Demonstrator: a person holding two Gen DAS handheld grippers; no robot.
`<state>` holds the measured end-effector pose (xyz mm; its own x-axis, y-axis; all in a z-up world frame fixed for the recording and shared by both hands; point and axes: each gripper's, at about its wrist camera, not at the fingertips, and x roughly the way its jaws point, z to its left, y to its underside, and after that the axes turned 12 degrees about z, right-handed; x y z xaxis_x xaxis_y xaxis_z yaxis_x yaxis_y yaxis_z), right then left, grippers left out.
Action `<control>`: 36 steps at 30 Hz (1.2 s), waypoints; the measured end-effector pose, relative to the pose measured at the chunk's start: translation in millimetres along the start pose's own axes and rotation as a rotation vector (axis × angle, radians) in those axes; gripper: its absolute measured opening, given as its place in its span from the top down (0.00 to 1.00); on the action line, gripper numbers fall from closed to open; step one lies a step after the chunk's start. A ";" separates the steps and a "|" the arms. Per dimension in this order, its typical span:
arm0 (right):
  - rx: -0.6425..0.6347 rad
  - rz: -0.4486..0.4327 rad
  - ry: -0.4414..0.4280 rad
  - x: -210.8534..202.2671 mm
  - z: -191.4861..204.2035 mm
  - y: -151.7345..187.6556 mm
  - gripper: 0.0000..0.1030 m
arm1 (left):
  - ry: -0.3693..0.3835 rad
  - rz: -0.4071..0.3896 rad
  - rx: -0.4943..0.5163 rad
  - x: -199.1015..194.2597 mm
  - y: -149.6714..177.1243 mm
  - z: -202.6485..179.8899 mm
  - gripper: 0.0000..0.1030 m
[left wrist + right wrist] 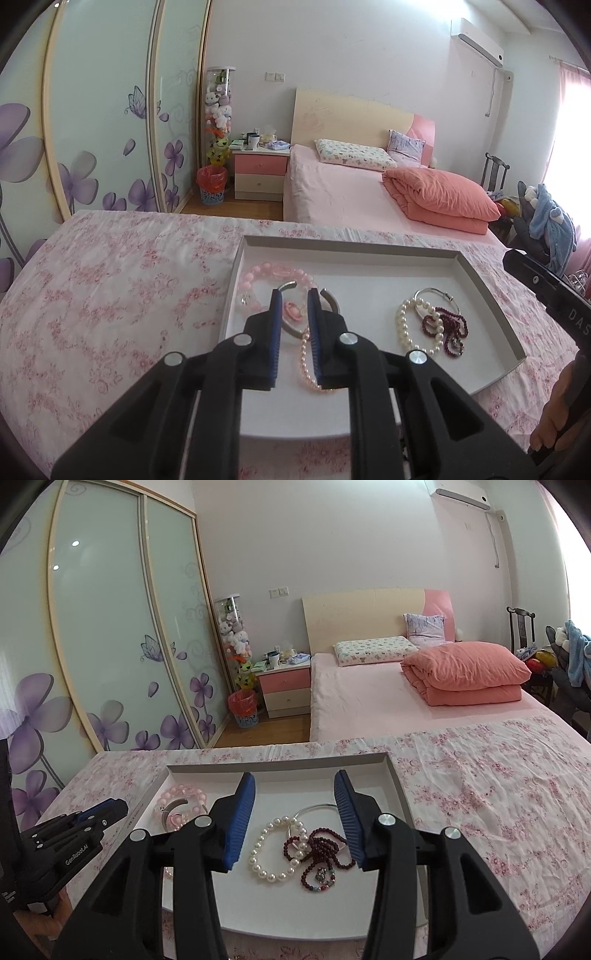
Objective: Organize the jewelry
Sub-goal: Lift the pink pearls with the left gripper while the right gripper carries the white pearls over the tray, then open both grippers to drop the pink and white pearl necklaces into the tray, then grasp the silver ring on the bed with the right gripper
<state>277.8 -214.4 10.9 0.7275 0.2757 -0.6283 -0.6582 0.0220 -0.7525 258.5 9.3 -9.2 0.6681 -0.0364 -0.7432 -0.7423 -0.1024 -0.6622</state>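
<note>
From my left wrist camera I see the left hand-held gripper (294, 295) hovering over the white tray (491, 291), its blue pads a narrow gap apart and pinching nothing. Between the tips lies a small pink charm (293, 309) on a silver bangle (328, 299). At 11 o'clock from the tips sits the pink bead bracelet (258, 275); a pale pink pearl strand (306, 365) runs toward 6 o'clock under the right pad.

My right hand-held gripper (295, 786) is spread wide above the same tray. Framed between its fingers lie the white pearl bracelet (264, 843), touching a dark red bead necklace (321, 853) at its 3 o'clock, with a thin silver hoop (317, 806) at 12 o'clock. The tray rests on a floral cloth (480, 786) covering the worktop.
</note>
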 end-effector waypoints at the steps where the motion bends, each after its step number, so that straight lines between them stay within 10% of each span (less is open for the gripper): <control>1: -0.001 0.002 0.002 -1.1 -0.6 1.7 0.55 | 0.000 0.001 0.000 -0.3 1.4 -0.1 0.84; 36: -0.209 0.416 -0.028 8.8 14.0 106.0 0.70 | -0.020 0.039 0.006 -14.9 43.6 10.5 0.79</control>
<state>211.7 -196.3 -71.6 0.4027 0.2457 -0.8817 -0.8376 -0.2895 -0.4633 215.6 15.8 -28.0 0.6376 -0.0203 -0.7701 -0.7679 -0.0955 -0.6334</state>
